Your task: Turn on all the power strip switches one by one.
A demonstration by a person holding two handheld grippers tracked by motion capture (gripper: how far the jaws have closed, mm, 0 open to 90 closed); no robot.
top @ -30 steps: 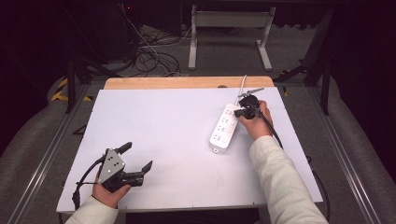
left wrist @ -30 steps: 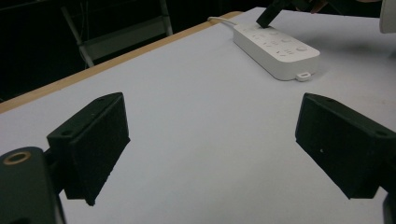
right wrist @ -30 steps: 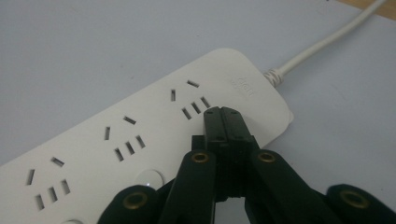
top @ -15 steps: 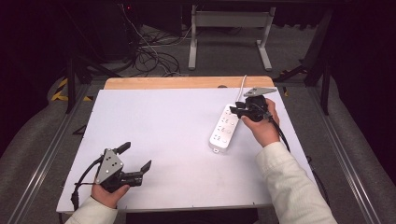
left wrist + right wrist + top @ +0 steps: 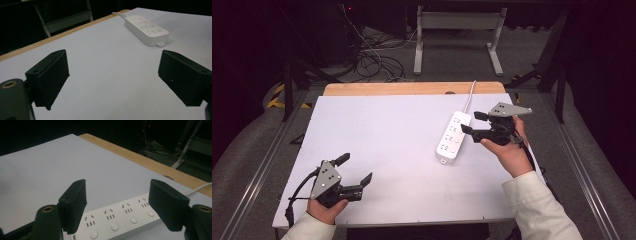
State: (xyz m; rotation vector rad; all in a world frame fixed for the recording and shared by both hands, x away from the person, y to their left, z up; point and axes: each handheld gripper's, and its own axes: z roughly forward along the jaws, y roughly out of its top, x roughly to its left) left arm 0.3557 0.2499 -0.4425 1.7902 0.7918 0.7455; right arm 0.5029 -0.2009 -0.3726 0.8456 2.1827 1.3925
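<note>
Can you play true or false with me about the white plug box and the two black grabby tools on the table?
1. The power strip lies flat on the white table. True.
2. The right tool is squeezing the power strip. False: its jaws have just been opening, stand apart and hold nothing.
3. The left tool is open and empty. True.
4. The power strip has a black cord. False: its cord is white.
5. The left tool touches the power strip. False: it sits far away, near the table's front corner.
</note>
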